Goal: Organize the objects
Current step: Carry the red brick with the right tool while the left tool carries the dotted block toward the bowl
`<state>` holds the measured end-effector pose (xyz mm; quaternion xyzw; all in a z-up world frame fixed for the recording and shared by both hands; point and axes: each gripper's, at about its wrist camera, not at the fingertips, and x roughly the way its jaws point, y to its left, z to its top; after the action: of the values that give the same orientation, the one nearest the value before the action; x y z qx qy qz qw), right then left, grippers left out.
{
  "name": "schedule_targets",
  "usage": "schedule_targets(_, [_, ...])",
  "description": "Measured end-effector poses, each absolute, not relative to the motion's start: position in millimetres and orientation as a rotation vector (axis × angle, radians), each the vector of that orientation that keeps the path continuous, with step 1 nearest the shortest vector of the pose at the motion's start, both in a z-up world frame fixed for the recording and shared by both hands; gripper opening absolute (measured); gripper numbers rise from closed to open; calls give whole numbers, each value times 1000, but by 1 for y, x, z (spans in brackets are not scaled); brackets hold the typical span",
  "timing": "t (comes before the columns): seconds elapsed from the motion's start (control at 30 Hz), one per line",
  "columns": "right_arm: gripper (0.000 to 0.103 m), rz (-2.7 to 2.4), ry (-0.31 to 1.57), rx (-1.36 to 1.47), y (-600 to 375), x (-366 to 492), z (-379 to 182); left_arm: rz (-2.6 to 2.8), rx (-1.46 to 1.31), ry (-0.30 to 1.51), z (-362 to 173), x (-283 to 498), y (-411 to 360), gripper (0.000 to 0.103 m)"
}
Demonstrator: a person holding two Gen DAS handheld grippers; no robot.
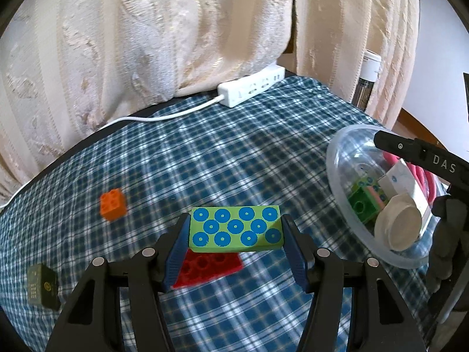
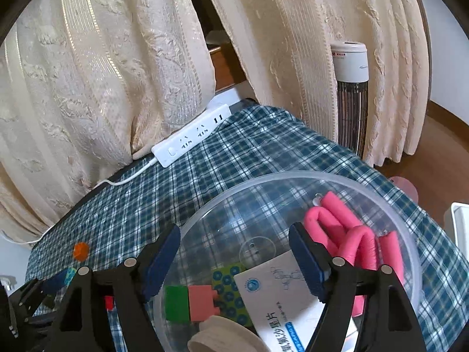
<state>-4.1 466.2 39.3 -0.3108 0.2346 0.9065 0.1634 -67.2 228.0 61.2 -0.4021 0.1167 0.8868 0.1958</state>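
the green rectangular block with blue dotted circles (image 1: 236, 230) sits pinched between the blue pads of the left hand-held gripper (image 1: 236, 234), lifted above a red studded brick (image 1: 209, 267) on the plaid-covered surface (image 1: 234, 152), likely bound for the clear plastic bowl (image 2: 293, 176) to its right. the right hand-held gripper (image 2: 234, 252) hovers over that bowl, jaws apart, holding nothing.

Left gripper (image 1: 236, 236): jaws closed on green block (image 1: 236, 230), held raised.
Right gripper (image 2: 234, 259): jaws spread, nothing between them.
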Motion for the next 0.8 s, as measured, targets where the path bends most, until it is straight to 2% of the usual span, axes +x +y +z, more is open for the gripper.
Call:
schedule_targets(0.2, [80, 2632, 646, -889, 453, -1, 43, 2503, -1109, 316, 70, -69, 223, 61])
schedule_targets(0.4, [80, 2726, 579, -907, 412, -7, 49, 2600, -1104, 246, 84, -82, 184, 61])
schedule_targets(0.8, [80, 2844, 439, -1126, 316, -36, 35, 2669, -1096, 95, 93, -93, 122, 61])
